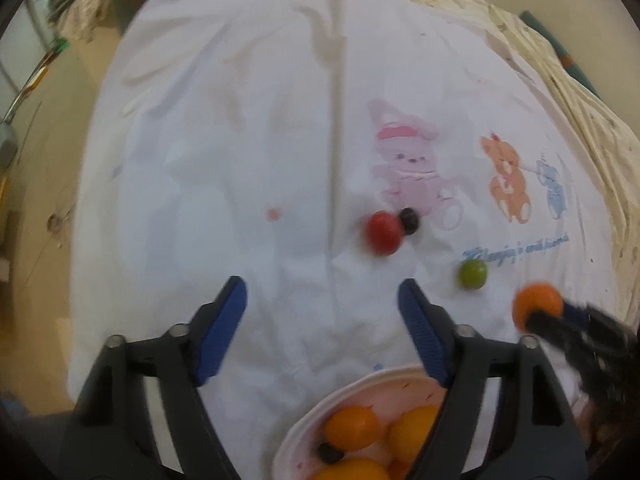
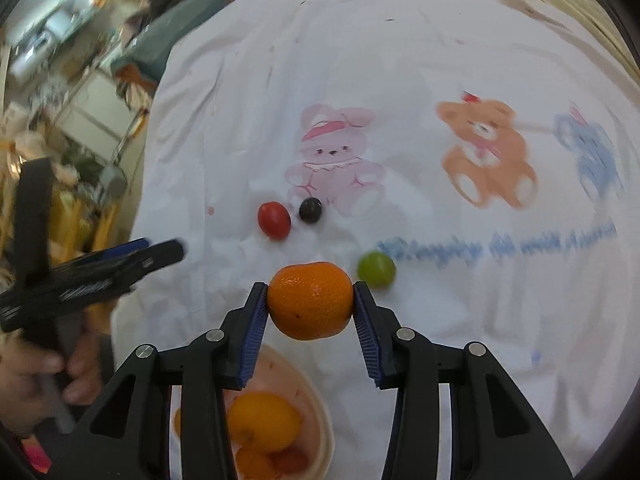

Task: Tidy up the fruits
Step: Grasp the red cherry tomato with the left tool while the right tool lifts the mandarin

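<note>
My right gripper (image 2: 310, 300) is shut on an orange mandarin (image 2: 310, 300), held above the white printed cloth (image 2: 400, 60); in the left wrist view that mandarin (image 1: 538, 306) shows at the right with the right gripper (image 1: 536, 314) around it. My left gripper (image 1: 322, 308) stands open over bare cloth with nothing between its blue pads (image 1: 224, 320). A red tomato (image 1: 384, 233) (image 2: 274, 220) and a dark grape (image 1: 409, 220) (image 2: 310, 209) lie side by side ahead. A green grape (image 1: 473, 274) (image 2: 376, 269) rests right of them. The pale bowl (image 1: 340, 400) (image 2: 316, 408) below holds several orange fruits.
Cartoon bears and blue lettering are printed on the cloth (image 1: 240, 120). A yellowish patterned sheet (image 1: 560, 80) lies beyond its right edge. A hand (image 2: 48, 376) holds the left gripper (image 2: 120, 264) at the left, with cluttered furniture (image 2: 60, 80) behind it.
</note>
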